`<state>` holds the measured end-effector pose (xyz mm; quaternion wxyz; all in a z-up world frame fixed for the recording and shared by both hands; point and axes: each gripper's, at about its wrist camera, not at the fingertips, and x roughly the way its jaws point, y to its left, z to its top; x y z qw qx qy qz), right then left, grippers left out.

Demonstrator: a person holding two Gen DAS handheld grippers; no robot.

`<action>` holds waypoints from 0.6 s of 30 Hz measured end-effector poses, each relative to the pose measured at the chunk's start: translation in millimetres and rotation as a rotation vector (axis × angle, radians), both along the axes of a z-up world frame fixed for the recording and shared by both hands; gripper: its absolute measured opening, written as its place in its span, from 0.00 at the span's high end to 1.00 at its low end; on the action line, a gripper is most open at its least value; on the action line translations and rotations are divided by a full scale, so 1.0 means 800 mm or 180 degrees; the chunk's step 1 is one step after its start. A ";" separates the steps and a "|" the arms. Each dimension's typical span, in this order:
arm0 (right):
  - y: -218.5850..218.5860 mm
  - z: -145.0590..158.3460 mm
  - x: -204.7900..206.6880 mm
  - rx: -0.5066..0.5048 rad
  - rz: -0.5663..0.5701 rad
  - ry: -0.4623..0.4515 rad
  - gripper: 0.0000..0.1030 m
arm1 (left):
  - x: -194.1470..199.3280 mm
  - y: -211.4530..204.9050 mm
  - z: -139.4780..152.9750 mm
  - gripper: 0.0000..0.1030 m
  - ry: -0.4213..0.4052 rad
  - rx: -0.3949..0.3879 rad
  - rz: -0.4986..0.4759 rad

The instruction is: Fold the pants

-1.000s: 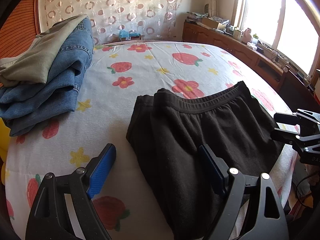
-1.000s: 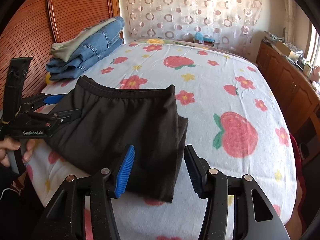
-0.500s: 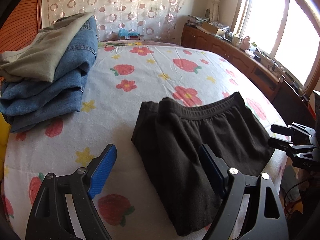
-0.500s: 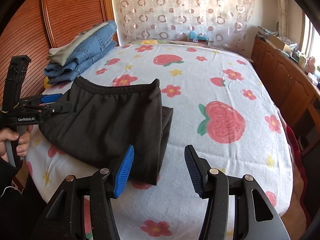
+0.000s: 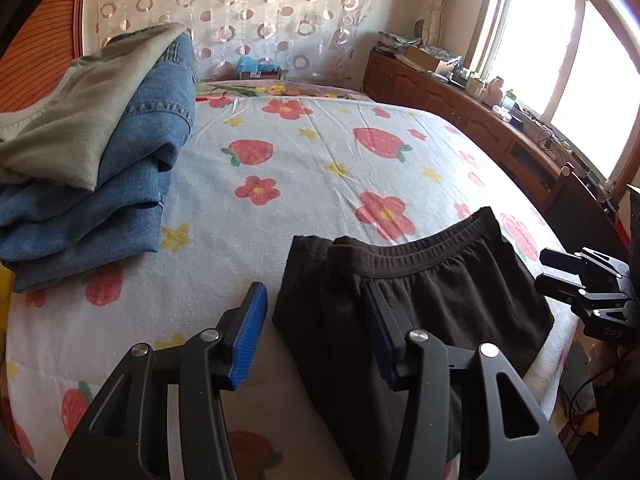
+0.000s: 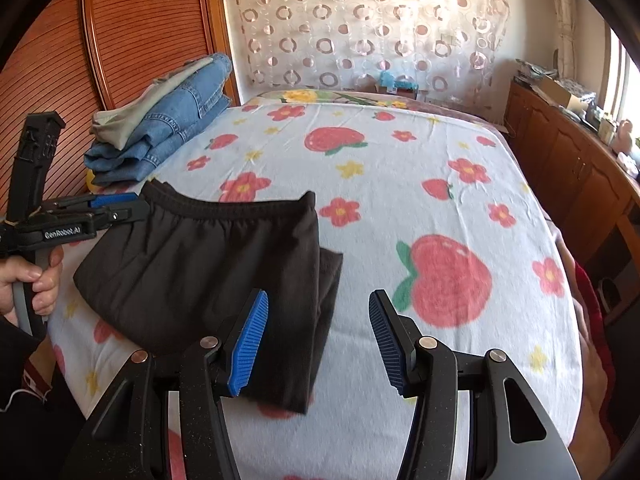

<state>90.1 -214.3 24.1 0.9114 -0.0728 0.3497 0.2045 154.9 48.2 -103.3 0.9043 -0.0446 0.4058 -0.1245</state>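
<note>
The black pants lie folded on the bed, elastic waistband toward the far side. My left gripper hovers over their left edge. Its jaws are closing, and the cloth shows below the gap with no pad pressing on it. From the right wrist view the left gripper sits by the waistband's left corner, held by a hand. My right gripper stands open above the right edge of the pants, nothing clamped. It appears at the right border as the right gripper, just off the cloth.
A stack of folded jeans under a greenish garment rests at the bed's far left, also the stack. The flowered sheet covers the bed. A wooden cabinet runs under the window on the right. A ribbed wooden panel stands behind the stack.
The left gripper's jaws have narrowed, and it has drawn back a little from the pants. The right gripper's opening looks the same.
</note>
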 end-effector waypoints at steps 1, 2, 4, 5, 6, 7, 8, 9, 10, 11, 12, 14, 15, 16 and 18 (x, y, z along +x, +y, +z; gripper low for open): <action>0.002 -0.001 0.003 0.0010 0.0006 0.0006 0.47 | 0.002 0.001 -0.003 0.51 0.0024 -0.0003 0.0005; 0.003 -0.002 0.007 0.0020 0.0011 0.0017 0.47 | 0.002 0.001 -0.005 0.51 0.0039 -0.0004 0.0006; 0.006 -0.004 0.014 0.0024 0.0012 0.0030 0.47 | 0.002 0.002 -0.008 0.51 0.0048 -0.0007 0.0004; 0.007 -0.006 0.018 0.0023 0.0011 0.0043 0.47 | 0.002 0.002 -0.008 0.51 0.0048 -0.0017 0.0004; 0.009 -0.008 0.021 0.0025 0.0007 0.0053 0.47 | 0.001 0.002 -0.008 0.51 0.0037 -0.0014 0.0002; 0.010 -0.010 0.026 0.0024 0.0003 0.0073 0.47 | 0.001 0.002 -0.009 0.51 0.0034 -0.0016 0.0000; 0.011 -0.012 0.030 0.0019 -0.0005 0.0088 0.47 | 0.001 0.002 -0.010 0.51 0.0032 -0.0015 -0.0003; 0.012 -0.014 0.034 0.0010 -0.0005 0.0097 0.47 | 0.001 0.002 -0.010 0.51 0.0029 -0.0015 -0.0005; 0.013 -0.016 0.039 0.0000 -0.0005 0.0108 0.47 | 0.001 0.002 -0.010 0.51 0.0030 -0.0016 -0.0004; 0.015 -0.018 0.043 -0.0010 -0.0005 0.0124 0.47 | 0.001 0.001 -0.011 0.51 0.0028 -0.0015 -0.0006; 0.017 -0.020 0.047 -0.0025 -0.0003 0.0131 0.47 | 0.001 0.002 -0.010 0.51 0.0031 -0.0018 -0.0003; 0.020 -0.022 0.052 -0.0047 0.0004 0.0136 0.47 | 0.001 0.002 -0.010 0.51 0.0029 -0.0018 -0.0006; 0.023 -0.023 0.055 -0.0050 0.0011 0.0137 0.47 | 0.001 0.002 -0.010 0.51 0.0027 -0.0018 -0.0008; 0.024 -0.023 0.056 -0.0054 0.0019 0.0138 0.47 | 0.001 0.002 -0.011 0.51 0.0027 -0.0020 -0.0008; 0.028 -0.025 0.060 -0.0069 0.0026 0.0142 0.47 | 0.001 0.002 -0.010 0.51 0.0026 -0.0018 -0.0007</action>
